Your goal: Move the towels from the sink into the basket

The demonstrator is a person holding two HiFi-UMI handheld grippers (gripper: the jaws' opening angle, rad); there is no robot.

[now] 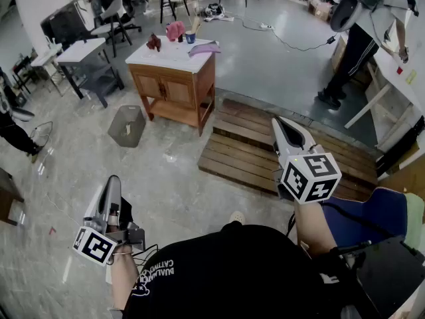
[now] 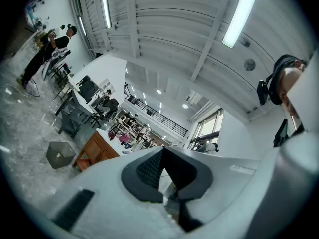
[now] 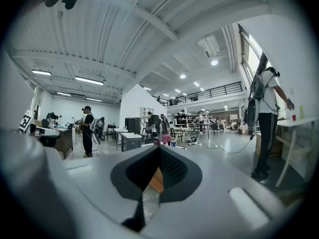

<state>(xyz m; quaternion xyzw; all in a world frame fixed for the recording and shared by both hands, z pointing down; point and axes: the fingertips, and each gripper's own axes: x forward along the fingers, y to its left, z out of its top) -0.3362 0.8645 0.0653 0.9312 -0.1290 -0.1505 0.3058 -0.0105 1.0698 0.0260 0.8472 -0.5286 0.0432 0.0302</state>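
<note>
The sink cabinet (image 1: 174, 80) of brown wood with a white top stands far ahead on the floor. On its top lie a pink towel (image 1: 175, 30), a dark red towel (image 1: 154, 42) and a pale purple towel (image 1: 203, 47). A grey basket (image 1: 127, 125) sits on the floor to the cabinet's left. My left gripper (image 1: 111, 181) is low at the left, shut and empty. My right gripper (image 1: 279, 123) is held up at the right, shut with nothing in it. Both are far from the cabinet. In the left gripper view the cabinet (image 2: 94, 151) and basket (image 2: 60, 154) show small.
A wooden pallet (image 1: 285, 155) lies on the floor right of the cabinet. A person (image 1: 362, 28) stands at a white table at the far right. Desks and chairs (image 1: 86, 38) fill the back left. A blue chair (image 1: 372, 214) is close at my right. A blue cup (image 1: 190, 37) stands on the sink top.
</note>
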